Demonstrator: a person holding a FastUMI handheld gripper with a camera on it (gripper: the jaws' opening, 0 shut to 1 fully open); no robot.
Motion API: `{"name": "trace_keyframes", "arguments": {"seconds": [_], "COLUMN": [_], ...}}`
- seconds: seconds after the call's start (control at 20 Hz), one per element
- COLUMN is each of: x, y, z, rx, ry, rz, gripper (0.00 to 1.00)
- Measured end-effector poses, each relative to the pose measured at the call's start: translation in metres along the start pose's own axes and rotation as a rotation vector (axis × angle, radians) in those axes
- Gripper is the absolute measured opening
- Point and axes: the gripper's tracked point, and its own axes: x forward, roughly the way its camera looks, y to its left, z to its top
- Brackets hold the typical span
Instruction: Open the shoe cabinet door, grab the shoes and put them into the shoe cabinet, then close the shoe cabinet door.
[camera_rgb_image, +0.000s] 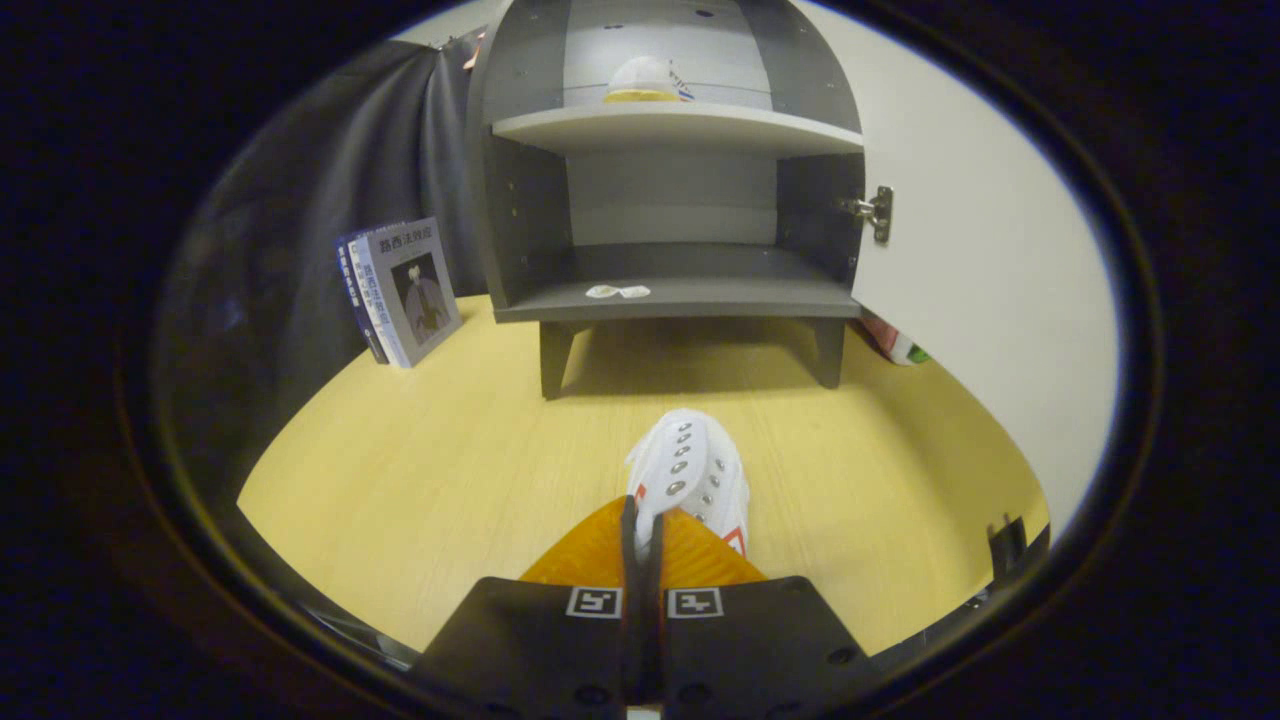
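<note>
Cabinet (670, 200) door (980, 300) stands swung wide to the right, hinge visible; opening step looks done. Upper shelf already carries one shoe (642, 82), toe-on, pale with a yellowish sole.

Gripper (643, 535) fingers are drawn nearly together and pinch the rear of the second shoe (690, 475), a white lace-up with metal eyelets. Both fingers appear to press on its collar. The shoe points toward the cabinet, out ahead of the fingers, above the wooden floor (420, 480); cannot tell whether it is lifted or resting.

Lower shelf (690, 295) holds only a small white scrap (617, 291) near its front edge. Books (400, 290) lean by the cabinet's left side.

Judged remaining: carry this shoe in, likely to the lower shelf, release, then swing the door shut.
</note>
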Motion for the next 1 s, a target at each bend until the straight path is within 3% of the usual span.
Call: {"name": "trace_keyframes", "arguments": {"seconds": [0.25,0.6,0.8,1.0], "x": [-0.037,-0.095,-0.092,-0.057], "y": [-0.004,-0.023,-0.030,-0.046], "z": [0.077,0.224,0.304,0.373], "rx": [-0.012,-0.027,-0.071,-0.104], "ry": [-0.087,-0.237,-0.318,-0.364], "rz": [-0.030,-0.150,-0.168,-0.166], "gripper": [0.02,0.02,0.02,0.02]}}
